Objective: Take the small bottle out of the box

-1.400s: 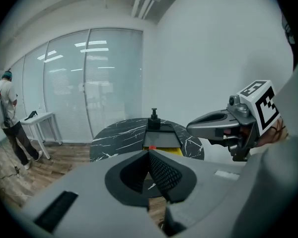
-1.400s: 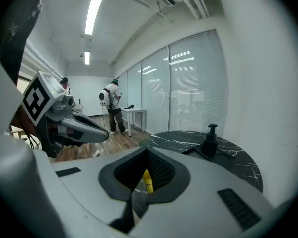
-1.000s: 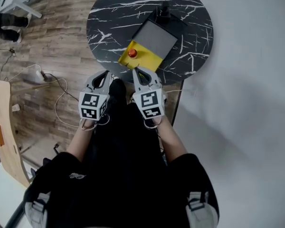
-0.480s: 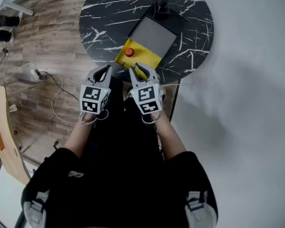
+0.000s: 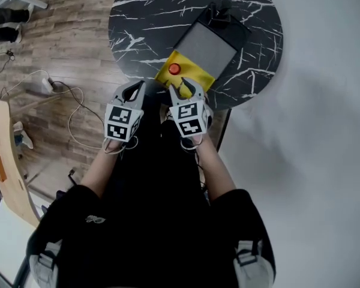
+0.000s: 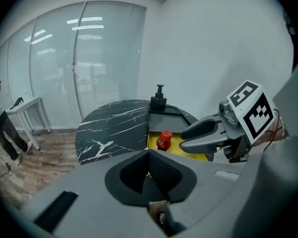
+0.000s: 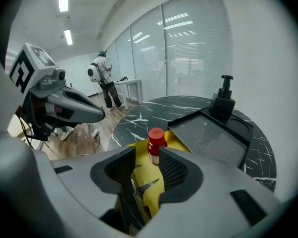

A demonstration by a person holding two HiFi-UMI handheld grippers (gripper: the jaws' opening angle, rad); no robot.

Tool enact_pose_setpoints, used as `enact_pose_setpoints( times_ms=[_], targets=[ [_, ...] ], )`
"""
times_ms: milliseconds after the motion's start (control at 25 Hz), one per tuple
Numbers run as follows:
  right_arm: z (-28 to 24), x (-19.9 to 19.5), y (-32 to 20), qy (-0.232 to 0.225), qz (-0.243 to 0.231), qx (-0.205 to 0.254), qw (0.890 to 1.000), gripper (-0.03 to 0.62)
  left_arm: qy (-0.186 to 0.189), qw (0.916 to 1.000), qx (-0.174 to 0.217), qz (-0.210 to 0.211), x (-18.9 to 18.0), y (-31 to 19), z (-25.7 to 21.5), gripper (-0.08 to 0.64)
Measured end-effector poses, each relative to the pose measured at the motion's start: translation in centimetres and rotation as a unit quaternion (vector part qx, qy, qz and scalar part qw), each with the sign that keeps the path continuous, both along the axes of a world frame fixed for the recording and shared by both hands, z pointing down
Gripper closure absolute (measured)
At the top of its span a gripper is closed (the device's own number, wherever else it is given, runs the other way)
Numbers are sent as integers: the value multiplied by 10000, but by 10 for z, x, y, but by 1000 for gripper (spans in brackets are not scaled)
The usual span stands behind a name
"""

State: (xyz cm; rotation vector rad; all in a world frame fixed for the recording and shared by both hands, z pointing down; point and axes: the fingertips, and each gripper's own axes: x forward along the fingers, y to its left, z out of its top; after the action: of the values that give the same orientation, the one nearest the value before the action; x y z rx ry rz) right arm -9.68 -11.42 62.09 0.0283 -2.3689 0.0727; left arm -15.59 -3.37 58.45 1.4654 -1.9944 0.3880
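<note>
Small bottle (image 5: 174,68) is standing upright in the box's (image 5: 195,77) yellow end at the table's (image 5: 144,17) near edge, just ahead of the right gripper (image 5: 183,87), whose empty jaws have just been opening for the reach, which next is calling for straddling and squeezing it, while the left gripper (image 5: 132,89) is hanging back with jaws together.

1. we see the small bottle (image 5: 174,69) (image 6: 164,139) (image 7: 156,144) with a red cap and a dark red body bearing a pale label. it stands upright inside the box, at the box's left side in the head view.
2. the box (image 5: 195,77) (image 6: 180,140) (image 7: 171,141) is yellow, shallow and open on top. it rests on the round black marble table (image 5: 150,17), at the table's near edge and set at a slant to that edge.
</note>
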Motion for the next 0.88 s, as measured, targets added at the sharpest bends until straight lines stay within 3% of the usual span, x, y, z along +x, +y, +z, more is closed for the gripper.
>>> enact_pose_setpoints(
  times_ms=[400, 880],
  targets=[
    [22, -13, -8, 360, 179, -118, 9991, 405, 145, 9997, -150, 152, -17, -4, 12, 561],
    [41, -34, -16, 745, 376, -182, 9963, 371, 288, 9966, -274, 720, -44, -33, 24, 561]
  ],
)
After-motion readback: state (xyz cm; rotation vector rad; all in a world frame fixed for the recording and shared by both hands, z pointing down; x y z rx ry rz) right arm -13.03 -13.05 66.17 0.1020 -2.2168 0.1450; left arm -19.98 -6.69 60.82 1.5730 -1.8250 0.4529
